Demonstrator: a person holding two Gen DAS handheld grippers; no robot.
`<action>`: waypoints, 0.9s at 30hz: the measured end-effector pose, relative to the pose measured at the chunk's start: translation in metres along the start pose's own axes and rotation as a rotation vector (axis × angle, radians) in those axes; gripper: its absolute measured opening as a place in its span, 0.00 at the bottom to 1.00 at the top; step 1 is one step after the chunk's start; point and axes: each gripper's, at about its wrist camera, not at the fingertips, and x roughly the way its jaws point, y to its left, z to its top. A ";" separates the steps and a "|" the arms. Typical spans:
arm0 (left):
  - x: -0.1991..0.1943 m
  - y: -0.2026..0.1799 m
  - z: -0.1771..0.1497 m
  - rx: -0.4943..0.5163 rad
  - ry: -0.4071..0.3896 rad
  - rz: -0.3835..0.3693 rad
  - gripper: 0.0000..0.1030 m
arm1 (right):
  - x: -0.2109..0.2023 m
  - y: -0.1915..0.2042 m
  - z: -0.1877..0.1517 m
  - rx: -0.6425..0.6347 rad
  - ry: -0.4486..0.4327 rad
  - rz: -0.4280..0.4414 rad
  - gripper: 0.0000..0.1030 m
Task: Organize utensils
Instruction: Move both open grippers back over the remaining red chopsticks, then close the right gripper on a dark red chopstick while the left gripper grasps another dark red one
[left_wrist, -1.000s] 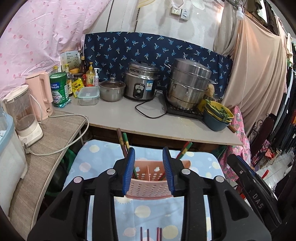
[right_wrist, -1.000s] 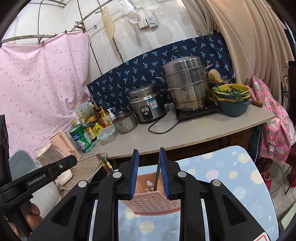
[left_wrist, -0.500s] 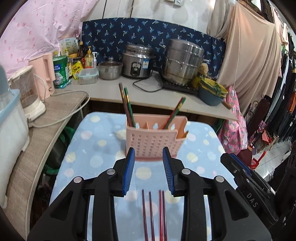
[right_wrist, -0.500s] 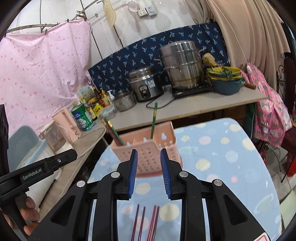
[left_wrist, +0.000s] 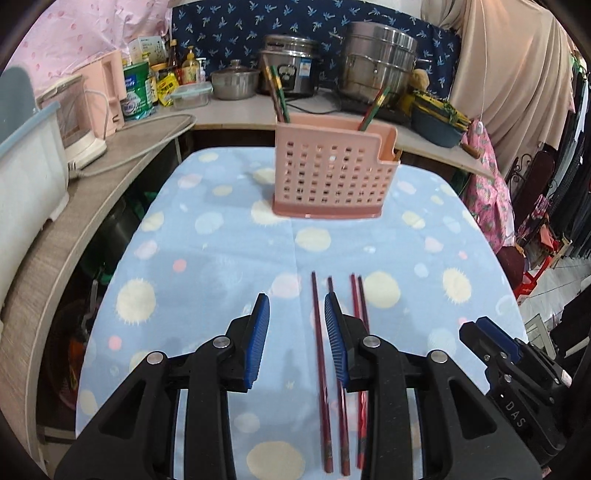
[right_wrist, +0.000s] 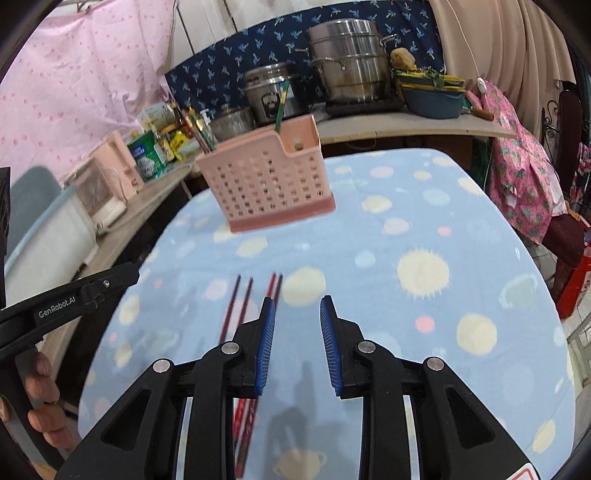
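Spotted tablecloth (left_wrist: 221, 258): holder (left_wrist: 332, 170) at 12 o'clock. Left gripper (left_wrist: 297, 343) and right gripper (right_wrist: 294, 343), fingers apart, empty. Probable next step: grasp chopsticks (left_wrist: 319, 350).

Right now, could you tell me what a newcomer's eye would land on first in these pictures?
Probably the pink perforated holder at the far end of the spotted blue cloth, chopsticks poking out. Next, four dark red chopsticks lying loose near the open left gripper; the right gripper is open too.

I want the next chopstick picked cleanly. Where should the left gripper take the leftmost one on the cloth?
Grip the leftmost chopstick mid-shaft, coming from above with the left gripper jaws straddling it. It lies flat, lengthwise between them, with a gap to its neighbour.
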 end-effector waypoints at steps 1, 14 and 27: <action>0.001 0.001 -0.006 -0.002 0.005 0.005 0.29 | 0.000 0.000 -0.006 -0.005 0.009 0.000 0.25; 0.016 0.014 -0.081 -0.014 0.115 0.032 0.29 | 0.004 0.026 -0.083 -0.084 0.147 0.021 0.25; 0.022 0.015 -0.109 -0.006 0.160 0.038 0.29 | 0.013 0.038 -0.103 -0.090 0.195 0.048 0.25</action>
